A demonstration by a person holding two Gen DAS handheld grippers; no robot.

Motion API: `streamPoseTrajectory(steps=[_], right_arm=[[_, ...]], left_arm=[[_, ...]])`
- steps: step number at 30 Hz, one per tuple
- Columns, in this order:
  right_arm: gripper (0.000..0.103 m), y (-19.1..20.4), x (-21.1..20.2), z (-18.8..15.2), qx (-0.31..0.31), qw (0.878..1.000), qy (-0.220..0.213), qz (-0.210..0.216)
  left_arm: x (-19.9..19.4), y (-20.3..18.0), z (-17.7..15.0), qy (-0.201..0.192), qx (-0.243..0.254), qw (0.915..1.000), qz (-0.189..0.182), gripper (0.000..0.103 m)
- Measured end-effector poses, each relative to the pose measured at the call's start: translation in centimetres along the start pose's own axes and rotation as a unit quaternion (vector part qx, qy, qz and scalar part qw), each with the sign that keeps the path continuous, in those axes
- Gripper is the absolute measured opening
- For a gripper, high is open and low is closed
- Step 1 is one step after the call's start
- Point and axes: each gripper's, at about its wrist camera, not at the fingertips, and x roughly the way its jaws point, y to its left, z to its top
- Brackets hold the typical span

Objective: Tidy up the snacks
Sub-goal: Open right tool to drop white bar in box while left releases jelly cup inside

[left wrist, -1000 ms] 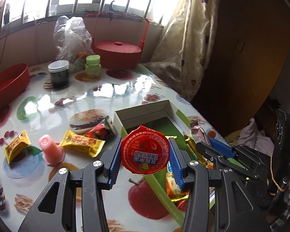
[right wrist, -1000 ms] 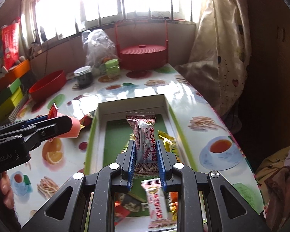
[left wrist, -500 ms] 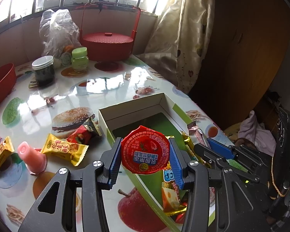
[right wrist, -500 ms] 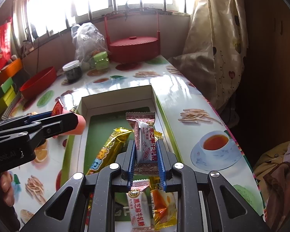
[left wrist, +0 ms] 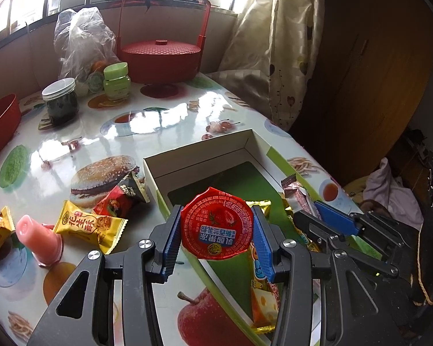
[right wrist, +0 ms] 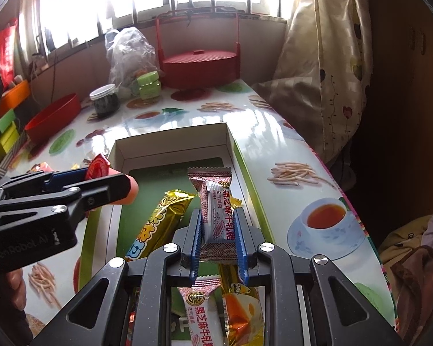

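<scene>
Our left gripper [left wrist: 216, 232] has its 2 blue ribbed pads [left wrist: 170, 236] pressed on either side of a round jelly cup with a red foil lid [left wrist: 217, 227], the lid facing the camera. We hold it above the near left part of the open white cardboard box with a green floor [left wrist: 199, 155]. Our right gripper [right wrist: 218, 230] is pinched narrow on a slim white and maroon wrapped sesame candy bar [right wrist: 215, 206], gripped low on its body so the crimped top end stands up past the pads, over the inside of the same box [right wrist: 170, 144].

Under and around the right gripper, inside the box, we see a long gold foil snack bar [right wrist: 161, 219], a second white and maroon bar [right wrist: 200, 310] and an orange cheese-print packet [right wrist: 239, 314]. In the right wrist view the left gripper [right wrist: 109, 184] enters from the left, over the box's left wall.

On the glossy food-print tablecloth [left wrist: 147, 118], left of the box, lie a red and black wrapped snack [left wrist: 121, 199], 2 yellow peanut-candy packets [left wrist: 92, 225], and a pink jelly cup standing lid-down [left wrist: 37, 238]. Further back stand a dark glass jar with a silver lid [left wrist: 60, 101], a green lidded jar [left wrist: 116, 80], a crumpled clear plastic bag [left wrist: 80, 40] and a red lidded basket with a tall handle [left wrist: 161, 57].
</scene>
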Motion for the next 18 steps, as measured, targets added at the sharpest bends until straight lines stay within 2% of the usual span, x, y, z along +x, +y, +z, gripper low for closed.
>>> streamPoseTrajectory(steps=[18], right_arm=[[0.021, 0.98, 0.74, 0.25, -0.018, 1.000, 0.000, 0.002]], left_arm=[[0.78, -0.40, -0.07, 0.010, -0.003, 0.9999, -0.012, 0.047]])
